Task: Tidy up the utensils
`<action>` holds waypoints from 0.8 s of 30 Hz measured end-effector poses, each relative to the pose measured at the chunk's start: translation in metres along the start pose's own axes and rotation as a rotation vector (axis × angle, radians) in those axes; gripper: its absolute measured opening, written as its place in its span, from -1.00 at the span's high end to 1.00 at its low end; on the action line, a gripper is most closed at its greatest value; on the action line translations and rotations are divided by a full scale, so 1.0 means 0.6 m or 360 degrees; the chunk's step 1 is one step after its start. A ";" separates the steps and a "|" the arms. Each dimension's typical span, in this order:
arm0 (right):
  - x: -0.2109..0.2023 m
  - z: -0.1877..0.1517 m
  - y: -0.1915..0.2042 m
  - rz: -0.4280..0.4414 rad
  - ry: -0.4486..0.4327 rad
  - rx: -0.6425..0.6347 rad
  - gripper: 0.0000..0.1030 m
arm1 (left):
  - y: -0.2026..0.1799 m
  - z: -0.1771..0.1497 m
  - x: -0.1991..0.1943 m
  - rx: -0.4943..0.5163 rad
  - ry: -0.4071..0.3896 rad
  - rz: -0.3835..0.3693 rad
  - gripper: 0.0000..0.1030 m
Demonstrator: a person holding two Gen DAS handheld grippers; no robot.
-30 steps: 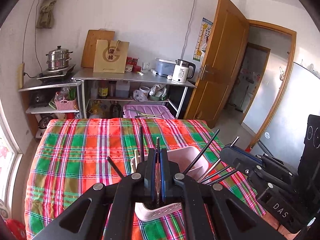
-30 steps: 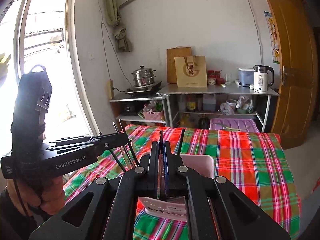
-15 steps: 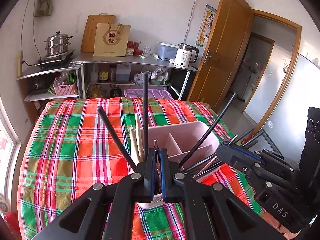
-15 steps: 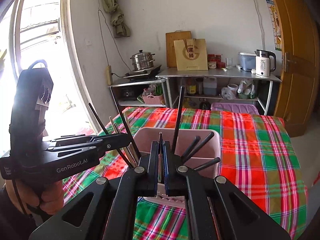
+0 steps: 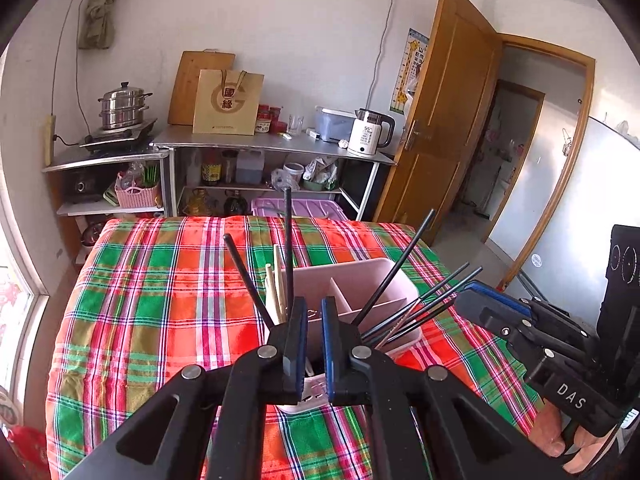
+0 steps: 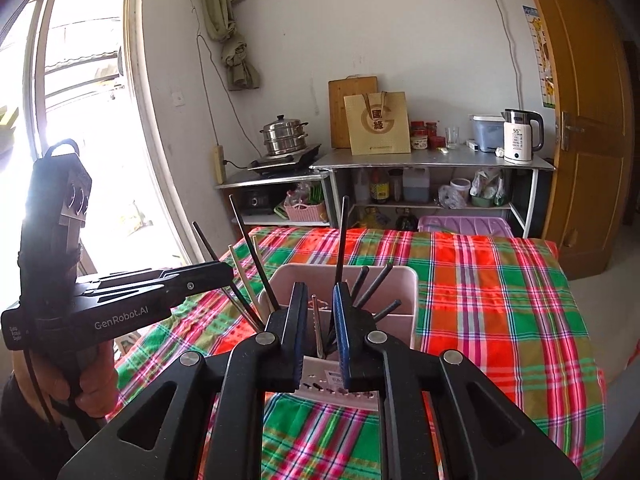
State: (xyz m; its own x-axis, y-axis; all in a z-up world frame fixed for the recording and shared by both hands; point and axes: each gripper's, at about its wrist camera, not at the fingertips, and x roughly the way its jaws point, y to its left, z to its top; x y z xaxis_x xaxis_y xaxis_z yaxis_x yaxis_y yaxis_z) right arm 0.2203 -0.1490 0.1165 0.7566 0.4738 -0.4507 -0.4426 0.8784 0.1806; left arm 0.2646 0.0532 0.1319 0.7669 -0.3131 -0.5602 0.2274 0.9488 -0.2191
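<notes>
A pink divided utensil holder stands on the plaid table; it also shows in the right wrist view. Black chopsticks and pale chopsticks stick up out of it, as do black chopsticks in the right wrist view. My left gripper is open with a narrow gap, just above the holder's near compartment, nothing in it. My right gripper is open above the holder, and a thin metal utensil stands free between its jaws. Each gripper shows in the other's view.
The plaid tablecloth covers the table. Behind stand a metal shelf with a kettle, a paper bag and a steamer pot. A purple bin sits past the far edge. A wooden door is on the right.
Both grippers came down over the holder, then opened from shut and let go of the utensils they held. The chopsticks now stand in the holder.
</notes>
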 end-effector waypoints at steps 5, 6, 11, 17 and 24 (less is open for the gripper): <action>-0.039 -0.020 0.003 -0.0009 -0.0040 -0.0009 0.70 | -0.017 -0.030 -0.045 0.0027 -0.0059 0.0047 0.83; -0.045 -0.025 0.003 -0.0008 -0.0042 -0.0005 0.70 | -0.020 -0.039 -0.054 0.0030 -0.0071 0.0049 0.82; -0.084 -0.062 0.002 -0.0011 -0.0059 0.0010 0.69 | -0.035 -0.087 -0.098 0.0023 -0.0127 0.0060 0.78; -0.119 -0.109 0.005 -0.0044 -0.0070 0.0005 0.68 | -0.054 -0.146 -0.130 0.0025 -0.0172 0.0102 0.67; -0.147 -0.171 0.020 -0.0090 -0.0047 -0.0022 0.67 | -0.079 -0.222 -0.153 0.0041 -0.0181 0.0145 0.66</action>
State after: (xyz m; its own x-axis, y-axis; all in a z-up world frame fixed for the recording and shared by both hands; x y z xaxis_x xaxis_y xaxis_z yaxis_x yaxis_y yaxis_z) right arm 0.0990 -0.1867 0.0690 0.7944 0.4252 -0.4337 -0.4052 0.9030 0.1432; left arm 0.1035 0.0313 0.0875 0.8476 -0.2204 -0.4826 0.1680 0.9743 -0.1498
